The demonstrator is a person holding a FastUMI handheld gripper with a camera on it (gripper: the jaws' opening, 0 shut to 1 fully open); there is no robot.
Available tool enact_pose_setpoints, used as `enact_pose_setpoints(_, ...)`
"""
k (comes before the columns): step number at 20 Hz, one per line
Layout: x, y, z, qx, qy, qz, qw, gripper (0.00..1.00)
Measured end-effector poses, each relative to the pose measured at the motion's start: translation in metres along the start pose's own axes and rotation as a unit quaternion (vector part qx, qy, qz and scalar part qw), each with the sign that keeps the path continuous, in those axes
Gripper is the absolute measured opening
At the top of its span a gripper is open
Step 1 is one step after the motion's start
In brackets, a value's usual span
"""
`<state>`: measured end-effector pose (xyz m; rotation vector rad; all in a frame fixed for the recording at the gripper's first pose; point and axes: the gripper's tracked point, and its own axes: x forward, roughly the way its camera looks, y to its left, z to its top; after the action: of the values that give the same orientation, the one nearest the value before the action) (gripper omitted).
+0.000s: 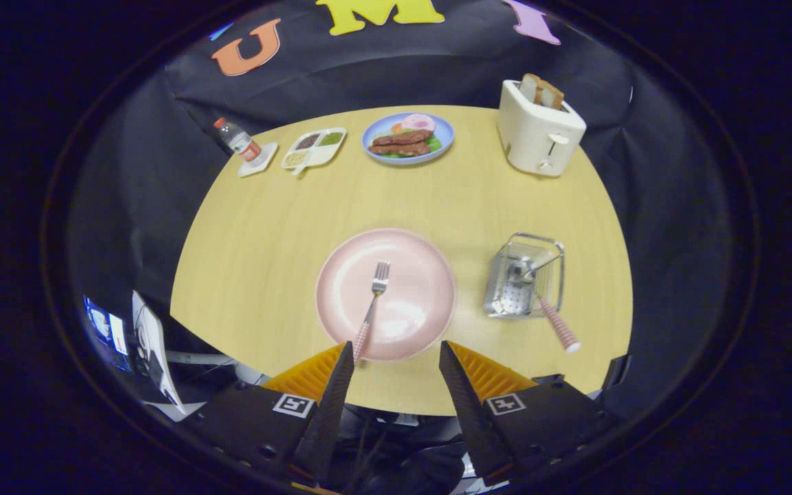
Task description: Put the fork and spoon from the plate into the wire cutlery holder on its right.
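The bench [265,234] is a round, pale wood top that spreads ahead of the gripper [396,354]. The gripper hangs above the near edge of the bench, looking down and forward over it, its two fingers spread wide with nothing between them and nothing touched.

At the bench's centre sits the pink plate [410,271], just ahead of the fingertips. The toaster [539,130] stands at about 1 o'clock on the far rim, with bread slices in its slots. At 3 o'clock from the plate, apart from it, stands the wire cutlery holder [506,299]. At 12 o'clock, far off, is a blue dish of food [408,138]; at 11 o'clock a divided white tray [313,148] and beside it a small bottle [236,139] on a coaster.

The fork [372,302] lies on the plate, tines toward 12 o'clock, its handle crossing the near rim right by the left fingertip. The spoon [546,302] sits in the holder, bowl inside, handle leaning out toward 5 o'clock.
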<state>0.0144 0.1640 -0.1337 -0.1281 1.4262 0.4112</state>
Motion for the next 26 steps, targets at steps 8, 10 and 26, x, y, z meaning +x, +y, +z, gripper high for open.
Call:
enact_pose_setpoints(8, 0.084, 0.038, -0.059, 0.04, 0.046, 0.015, 0.998, 0.76)
enact_pose_setpoints(10, 0.096, 0.043, -0.066, 0.045, 0.059, 0.016, 0.997, 0.76)
enact_pose_setpoints(26, 0.133, 0.045, -0.064, 0.073, 0.096, 0.022, 0.992, 0.2)
